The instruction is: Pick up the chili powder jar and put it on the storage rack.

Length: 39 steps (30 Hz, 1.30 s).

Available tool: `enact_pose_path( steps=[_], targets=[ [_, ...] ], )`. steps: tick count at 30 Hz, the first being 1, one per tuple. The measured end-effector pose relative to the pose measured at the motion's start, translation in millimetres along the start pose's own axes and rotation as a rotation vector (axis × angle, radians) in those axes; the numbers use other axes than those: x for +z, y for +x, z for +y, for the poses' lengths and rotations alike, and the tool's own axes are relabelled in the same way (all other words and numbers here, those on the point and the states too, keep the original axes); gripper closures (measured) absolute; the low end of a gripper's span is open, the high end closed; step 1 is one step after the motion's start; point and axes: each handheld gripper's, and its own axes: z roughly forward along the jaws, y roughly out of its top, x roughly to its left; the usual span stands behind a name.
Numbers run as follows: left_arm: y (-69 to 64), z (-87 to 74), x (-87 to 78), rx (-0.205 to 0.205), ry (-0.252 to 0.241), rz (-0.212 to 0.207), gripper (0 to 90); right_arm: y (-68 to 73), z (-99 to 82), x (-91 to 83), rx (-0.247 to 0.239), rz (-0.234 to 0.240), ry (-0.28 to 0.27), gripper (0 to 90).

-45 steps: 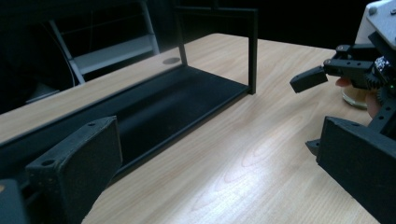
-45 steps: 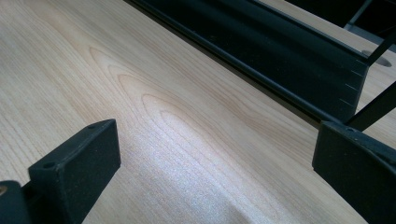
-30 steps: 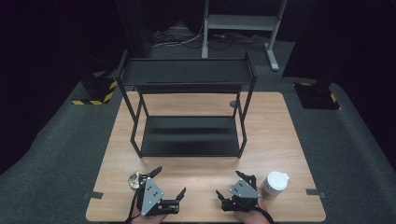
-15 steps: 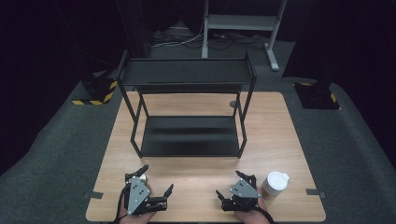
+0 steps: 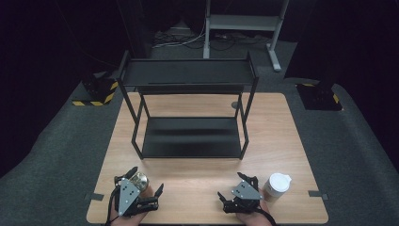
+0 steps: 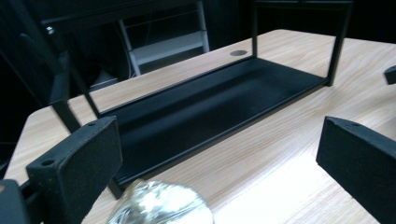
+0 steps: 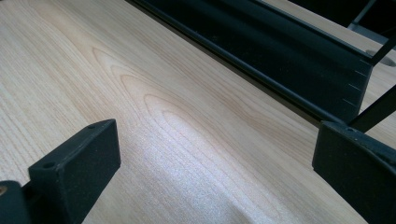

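here the left gripper [image 5: 141,189] hovers, jaws released, around a shiny foil ball [image 6: 161,205] on the worktop [image 5: 197,183]. the right gripper [image 5: 237,187] idles released beside a white cup [image 5: 276,187]. next, probably clench on the ball.

both hand-held grippers — left [image 5: 143,181], right [image 5: 234,186] — apparently gape wide.

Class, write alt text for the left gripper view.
The left gripper, jaws wide apart, frames a shiny crinkled foil-like object low between them on a wooden table. Behind lies a black metal rack's bottom shelf.
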Motion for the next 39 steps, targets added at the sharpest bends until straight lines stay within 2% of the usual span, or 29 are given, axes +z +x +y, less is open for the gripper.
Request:
enact_pose_path(
  steps=[5,11,20,24,32,34,39],
  targets=[
    [3.5,-4.9,-3.5,-0.01,0.017,0.033,0.4,0.1,0.1,-0.1,-0.002,0.0,0.0,0.0],
    [7.4,-9.5,-7.4,-0.023,0.029,0.049,0.4,0.3,0.0,0.1,-0.005,-0.001,0.0,0.0],
    [14.8,-18.9,-14.1,-0.042,0.053,0.044,0.4,1.1,0.2,0.2,-0.01,-0.001,0.0,0.0],
    [17.7,-22.9,-13.2,-0.067,0.054,0.039,0.4,1.4,0.3,0.2,-0.007,-0.002,0.001,0.0],
    [19.1,-27.1,-10.7,-0.087,0.054,0.039,0.6,1.3,0.3,0.1,-0.009,-0.002,0.001,0.0],
    [19.9,-29.2,-9.5,-0.108,0.054,0.034,0.6,1.1,0.0,0.0,-0.007,-0.003,0.0,0.0],
    [21.1,-31.8,-6.8,-0.117,0.064,0.022,1.7,1.3,-0.2,-0.2,-0.007,-0.004,-0.001,0.0]
  ],
)
